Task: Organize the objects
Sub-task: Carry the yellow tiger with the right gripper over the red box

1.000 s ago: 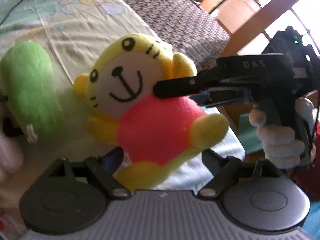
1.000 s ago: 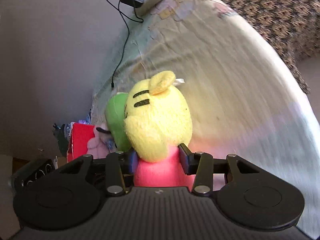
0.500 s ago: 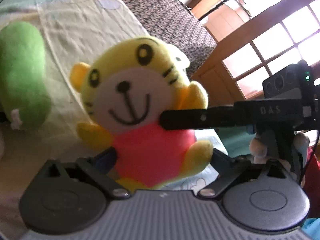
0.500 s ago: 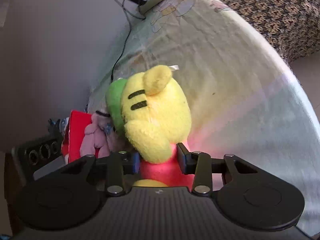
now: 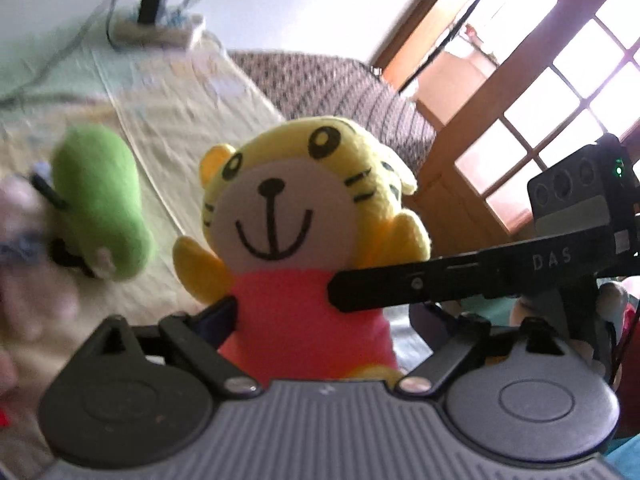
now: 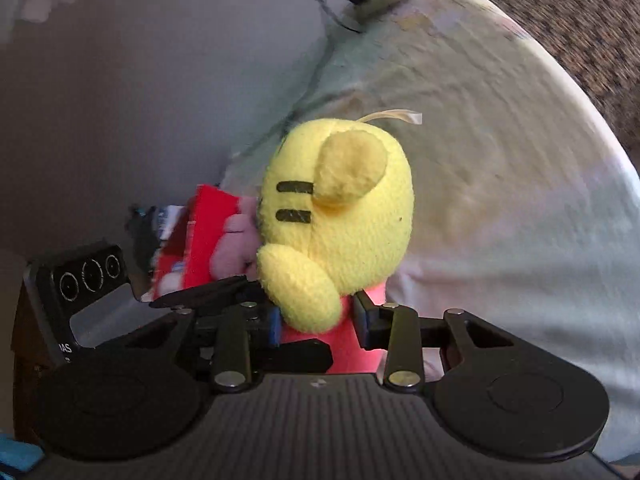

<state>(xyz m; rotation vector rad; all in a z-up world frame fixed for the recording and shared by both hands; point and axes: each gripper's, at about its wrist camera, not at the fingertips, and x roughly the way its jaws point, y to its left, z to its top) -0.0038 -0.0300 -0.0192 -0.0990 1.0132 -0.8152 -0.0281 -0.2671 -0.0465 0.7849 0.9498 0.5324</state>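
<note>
The soft yellow tiger plush toy in a pink-red shirt (image 5: 304,240) stands upright between both pairs of tongs, its long axis running from the shirt up to the head. In the left wrist view it faces the left gripper (image 5: 324,320), whose jaws straddle the shirt's lower part and are closing; the near finger lies against the shirt's side, the far one is hidden behind the body, so a firm press cannot be confirmed there. The right gripper (image 6: 316,324) comes at the toy from its flank, and in its own view the jaws are closing with the pink-red torso pinched between the pads, just under the yellow arm and head. The toy therefore hangs from the right tongs, clear of the pale patterned bedsheet (image 6: 500,168) beyond it.

The deciding relation is that both tongs meet at the same narrow torso, crossing each other nearly at right angles. A blurred green plush (image 5: 100,200) lies beyond the left tongs, off to their left side, apart from the tiger.
</note>
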